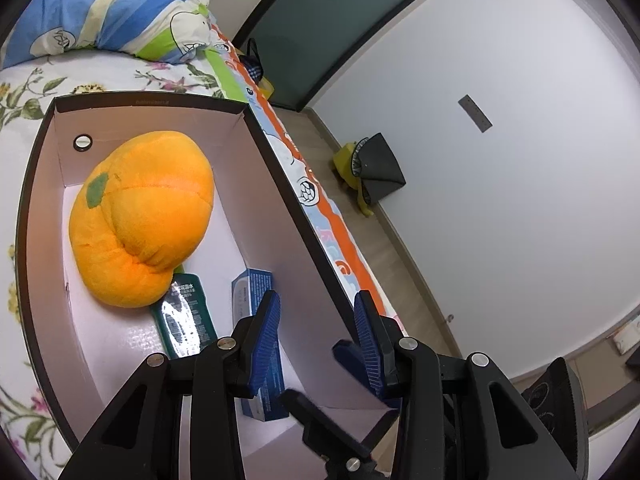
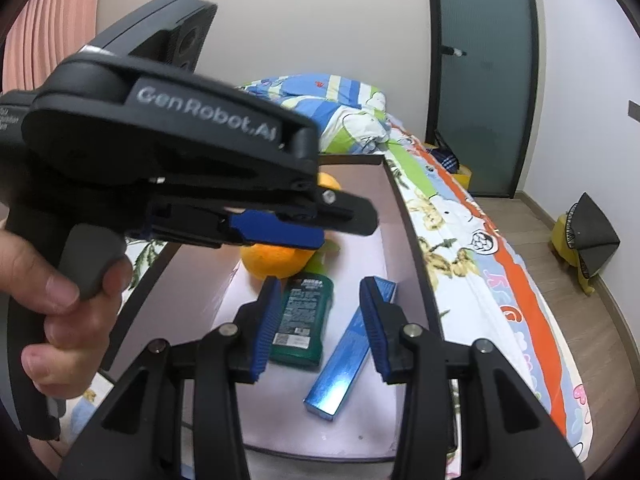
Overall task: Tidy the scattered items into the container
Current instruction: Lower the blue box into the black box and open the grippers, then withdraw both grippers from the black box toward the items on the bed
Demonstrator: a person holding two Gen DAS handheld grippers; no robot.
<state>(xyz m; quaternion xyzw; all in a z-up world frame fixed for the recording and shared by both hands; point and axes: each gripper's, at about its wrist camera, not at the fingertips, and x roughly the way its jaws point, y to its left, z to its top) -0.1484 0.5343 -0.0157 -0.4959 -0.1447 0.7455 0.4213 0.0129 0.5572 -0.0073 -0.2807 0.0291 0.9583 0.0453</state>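
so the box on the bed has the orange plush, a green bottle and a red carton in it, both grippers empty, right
Not quite: the carton is blue, not red, as the right wrist view shows. The orange plush and green bottle do lie in the box, and both grippers are empty.

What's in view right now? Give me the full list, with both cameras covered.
cardboard box: one, dark outside, pale inside, on the bed
plush toy: one, orange, in the box's far end
bottle: one, green, lying flat in the box
blue carton: one, lying flat in the box beside the bottle
quilt: one, blue-striped, bunched beyond the box
yellow stool: one, on the floor by the wall
left gripper: open, empty, above the box
right gripper: open, empty, above the box
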